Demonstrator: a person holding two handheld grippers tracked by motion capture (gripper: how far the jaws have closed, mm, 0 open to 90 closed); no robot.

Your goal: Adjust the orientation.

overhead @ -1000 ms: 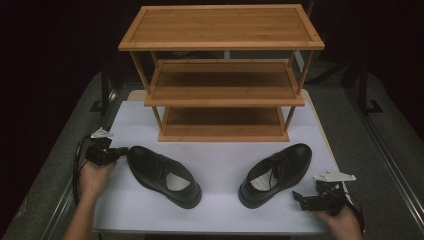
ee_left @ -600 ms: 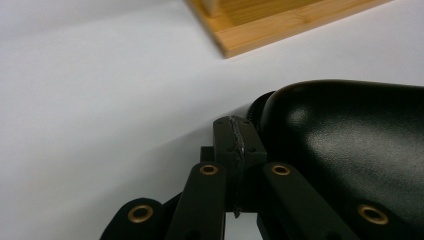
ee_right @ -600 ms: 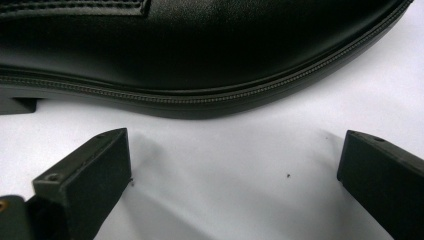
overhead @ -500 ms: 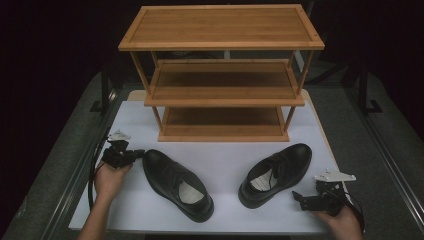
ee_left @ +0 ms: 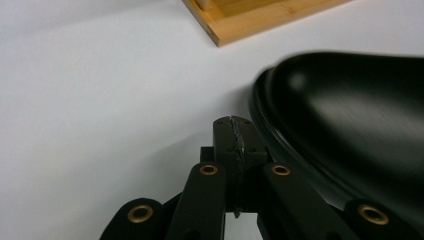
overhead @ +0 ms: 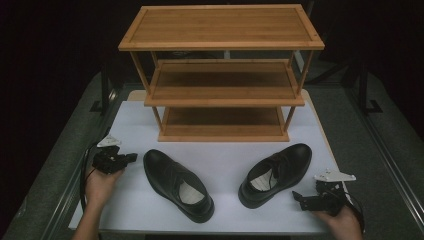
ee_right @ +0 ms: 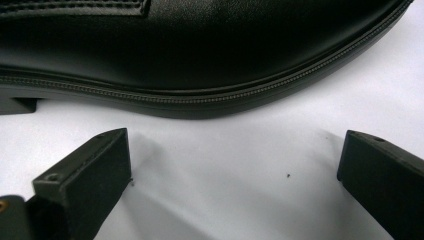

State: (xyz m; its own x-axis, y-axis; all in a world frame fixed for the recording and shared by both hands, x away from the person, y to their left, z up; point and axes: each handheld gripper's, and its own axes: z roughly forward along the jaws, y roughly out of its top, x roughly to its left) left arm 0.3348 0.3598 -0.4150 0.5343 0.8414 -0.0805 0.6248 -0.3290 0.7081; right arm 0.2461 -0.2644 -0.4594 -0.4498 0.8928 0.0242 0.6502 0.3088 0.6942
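Nudging the left shoe (overhead: 178,184) into line before shelving

The left shoe lies on the white mat (overhead: 225,160) toward its front-left part, toe pointing at the left edge, heel toward the front edge; the left gripper (overhead: 131,158), jaws clenched on nothing, sits with its tip at the toe, which the left gripper view shows just beside the jaws. The right shoe (overhead: 276,173) lies toward the front-right corner, and the right gripper (overhead: 297,197) rests near its sole with jaws spread wide, grasping nothing. The 3-tier rack (overhead: 222,75) stands at the back edge, its shelves bare. I judge the step to be positioning; next, a gripper must open over a shoe's collar, clamp it and lift it to a shelf.
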